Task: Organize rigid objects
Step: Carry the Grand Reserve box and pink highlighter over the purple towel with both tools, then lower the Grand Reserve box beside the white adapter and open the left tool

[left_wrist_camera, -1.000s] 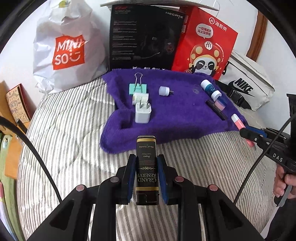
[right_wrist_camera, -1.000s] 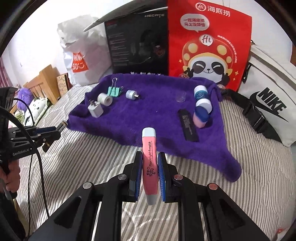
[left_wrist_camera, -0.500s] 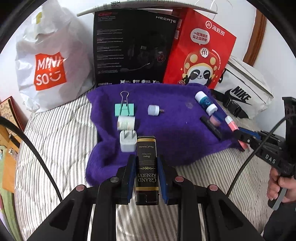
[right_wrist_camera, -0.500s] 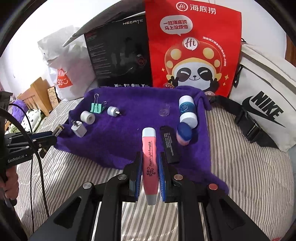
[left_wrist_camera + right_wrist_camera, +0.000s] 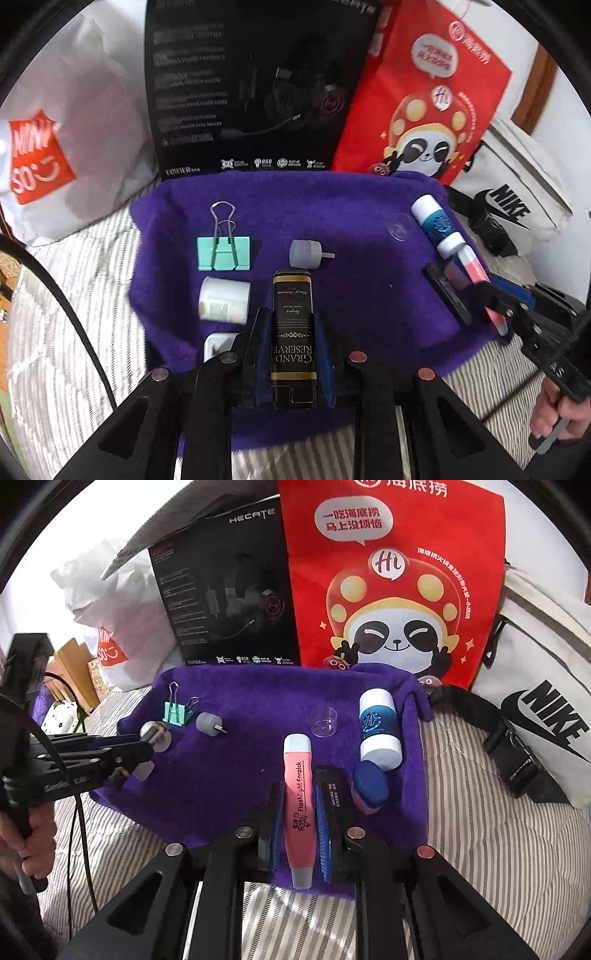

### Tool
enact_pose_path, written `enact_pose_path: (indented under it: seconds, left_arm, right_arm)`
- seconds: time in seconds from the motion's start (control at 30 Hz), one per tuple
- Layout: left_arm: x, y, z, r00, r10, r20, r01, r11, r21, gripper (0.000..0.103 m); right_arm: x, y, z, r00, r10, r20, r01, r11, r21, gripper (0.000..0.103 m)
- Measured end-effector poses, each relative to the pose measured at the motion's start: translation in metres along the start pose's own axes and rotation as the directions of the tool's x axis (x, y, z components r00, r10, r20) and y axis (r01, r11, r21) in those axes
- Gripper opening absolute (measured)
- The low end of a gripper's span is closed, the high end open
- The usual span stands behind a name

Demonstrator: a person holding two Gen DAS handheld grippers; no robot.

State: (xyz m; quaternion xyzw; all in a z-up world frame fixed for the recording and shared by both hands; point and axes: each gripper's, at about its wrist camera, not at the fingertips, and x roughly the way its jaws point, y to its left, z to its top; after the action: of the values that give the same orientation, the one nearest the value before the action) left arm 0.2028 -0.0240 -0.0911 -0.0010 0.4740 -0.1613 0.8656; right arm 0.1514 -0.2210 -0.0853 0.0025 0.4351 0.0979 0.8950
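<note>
The left tongs [image 5: 293, 354] clamp a black "Grand Reserve" tin [image 5: 293, 325] above the purple towel [image 5: 362, 295]; just left lies a white roll [image 5: 224, 299], beyond it a mint binder clip [image 5: 223, 253]. The right tongs [image 5: 298, 825] clamp a pink flashlight earpick [image 5: 298, 797] over the same towel, a blue-and-white tube [image 5: 379, 727] farther right.

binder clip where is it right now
The binder clip lies on the purple towel, left side in the left wrist view, just behind the white roll and left of the grey plug.
</note>
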Motion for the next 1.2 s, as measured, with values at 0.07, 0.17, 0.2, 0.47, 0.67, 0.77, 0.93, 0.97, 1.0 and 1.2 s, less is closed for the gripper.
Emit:
enact_pose_path:
  seconds: [0.07, 0.17, 0.2, 0.47, 0.67, 0.77, 0.93, 0.97, 1.0, 1.2]
  left_arm:
    - [0.010, 0.000, 0.003, 1.000, -0.009, -0.012, 0.009, 1.000, -0.011, 0.022]
    - [0.018, -0.001, 0.004, 1.000, -0.003, -0.018, 0.003, 1.000, -0.006, 0.022]
    - [0.018, -0.003, 0.005, 1.000, 0.009, -0.016, -0.009, 1.000, 0.003, 0.023]
    - [0.020, -0.015, 0.007, 0.999, 0.029, -0.036, -0.027, 0.999, 0.045, 0.023]
    - [0.030, -0.017, 0.007, 0.996, 0.074, -0.056, -0.071, 0.995, 0.064, 0.023]
    - [0.031, -0.016, 0.008, 0.994, 0.098, -0.057, -0.094, 0.993, 0.076, 0.023]
    - [0.038, -0.020, 0.007, 0.990, 0.115, -0.077, -0.107, 0.989, 0.099, 0.023]
    - [0.039, -0.021, 0.007, 0.989, 0.122, -0.078, -0.113, 0.988, 0.109, 0.023]
    - [0.039, -0.023, 0.007, 0.989, 0.130, -0.076, -0.120, 0.986, 0.118, 0.023]
    - [0.039, -0.026, 0.006, 0.988, 0.126, -0.084, -0.116, 0.986, 0.120, 0.023]
  right_arm:
    - [0.004, -0.004, -0.001, 1.000, -0.003, -0.005, 0.003, 1.000, 0.008, 0.017]
    - [0.007, -0.010, -0.002, 1.000, -0.002, -0.010, 0.002, 1.000, 0.023, 0.017]
    - [0.008, -0.011, -0.002, 1.000, -0.002, -0.011, 0.003, 1.000, 0.026, 0.017]
    - [0.009, -0.012, -0.004, 1.000, 0.003, -0.004, -0.003, 1.000, 0.026, 0.017]
    - [0.009, -0.010, -0.005, 1.000, 0.017, -0.005, -0.017, 1.000, 0.020, 0.017]
    - [0.009, -0.010, -0.005, 1.000, 0.022, -0.005, -0.022, 1.000, 0.018, 0.017]
    - [0.011, -0.009, -0.006, 1.000, 0.029, -0.009, -0.029, 0.999, 0.015, 0.017]
    - [0.012, -0.009, -0.006, 0.999, 0.030, -0.010, -0.030, 0.999, 0.014, 0.017]
    - [0.012, -0.009, -0.006, 1.000, 0.030, -0.010, -0.030, 0.999, 0.014, 0.017]
    - [0.010, -0.011, -0.006, 1.000, 0.029, -0.007, -0.029, 0.999, 0.020, 0.017]
